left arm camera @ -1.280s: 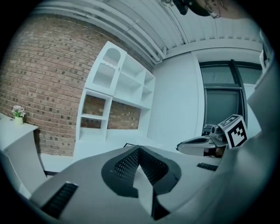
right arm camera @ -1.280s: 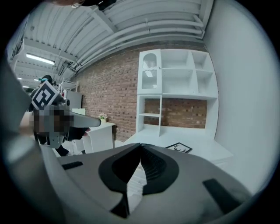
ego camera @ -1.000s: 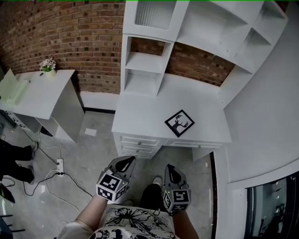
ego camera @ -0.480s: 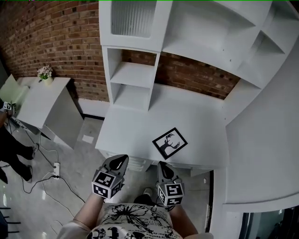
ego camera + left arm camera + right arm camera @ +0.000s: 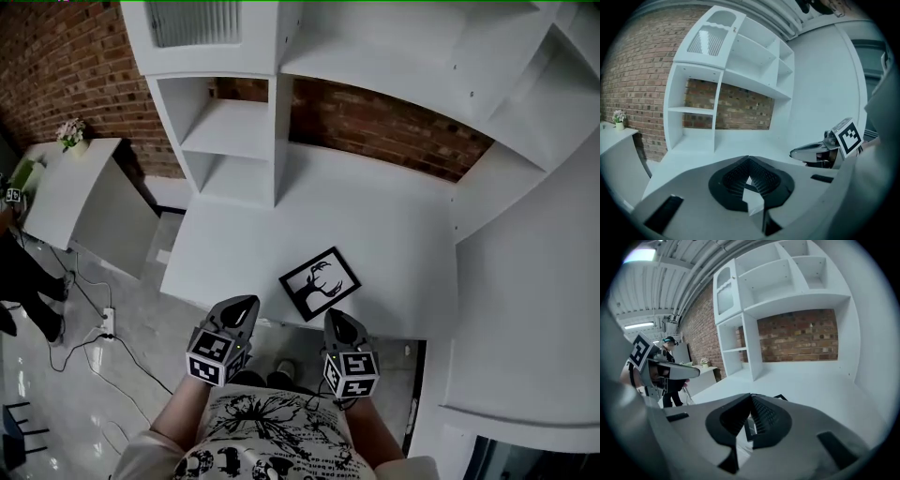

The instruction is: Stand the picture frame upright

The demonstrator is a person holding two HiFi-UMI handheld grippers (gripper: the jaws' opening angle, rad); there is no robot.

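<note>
The black picture frame point(image 5: 320, 282) lies flat on the white desk point(image 5: 403, 234), near its front edge, with a black-and-white print facing up. My left gripper point(image 5: 242, 307) is shut and empty, held just before the desk's front edge, left of the frame. My right gripper point(image 5: 336, 319) is also shut and empty, a little short of the frame's near corner. In the right gripper view a corner of the frame point(image 5: 781, 397) peeks over the shut jaws. The left gripper view shows the bare desk top point(image 5: 740, 145) and the right gripper point(image 5: 820, 151) beside it.
A white shelf unit point(image 5: 234, 122) stands on the desk's back left, against a brick wall point(image 5: 375, 122). A white wall panel point(image 5: 525, 281) closes the right side. At far left are a side table with a flower pot point(image 5: 70, 134), a person point(image 5: 19, 272), and floor cables point(image 5: 105, 323).
Both grippers have come forward to the desk's front edge. The frame now lies just beyond them; it has not moved on the desk. Both stay shut.
</note>
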